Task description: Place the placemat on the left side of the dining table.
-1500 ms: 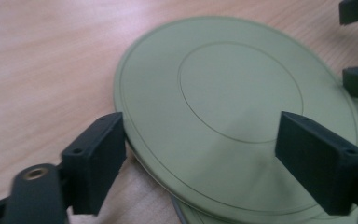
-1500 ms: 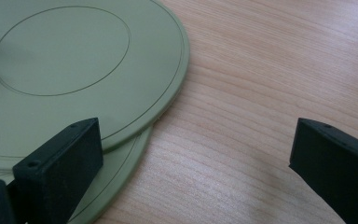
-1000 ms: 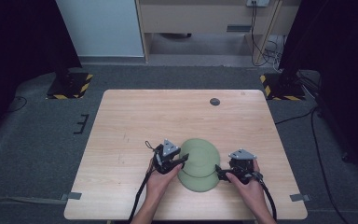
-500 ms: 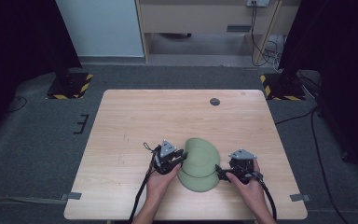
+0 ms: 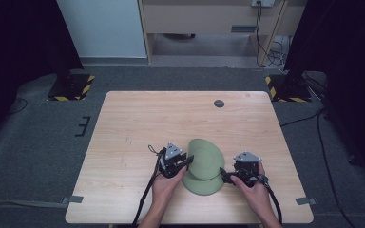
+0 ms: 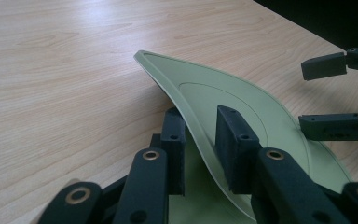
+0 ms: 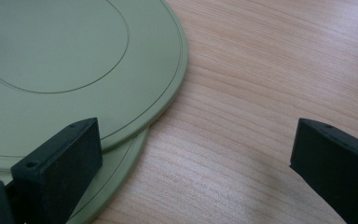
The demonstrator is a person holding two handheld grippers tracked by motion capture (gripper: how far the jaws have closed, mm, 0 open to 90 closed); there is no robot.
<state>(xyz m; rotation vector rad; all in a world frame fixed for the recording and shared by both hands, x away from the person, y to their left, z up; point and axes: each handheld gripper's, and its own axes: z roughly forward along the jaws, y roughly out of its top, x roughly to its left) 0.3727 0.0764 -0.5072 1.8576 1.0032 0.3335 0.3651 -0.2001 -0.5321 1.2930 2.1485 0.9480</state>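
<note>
near the table's [image 5: 123,123] front edge, between both hands, two stacked green plates: upper plate [image 5: 204,159] tilted up off the lower plate [image 5: 202,185], its rim clamped by the left gripper [image 6: 200,144], whose jaws have just been closing on it. beside the stack, right gripper [image 7: 191,154] spread wide, gripping nothing. judged mid-separation; next calls for lifting the upper plate clear and setting it apart.
</note>
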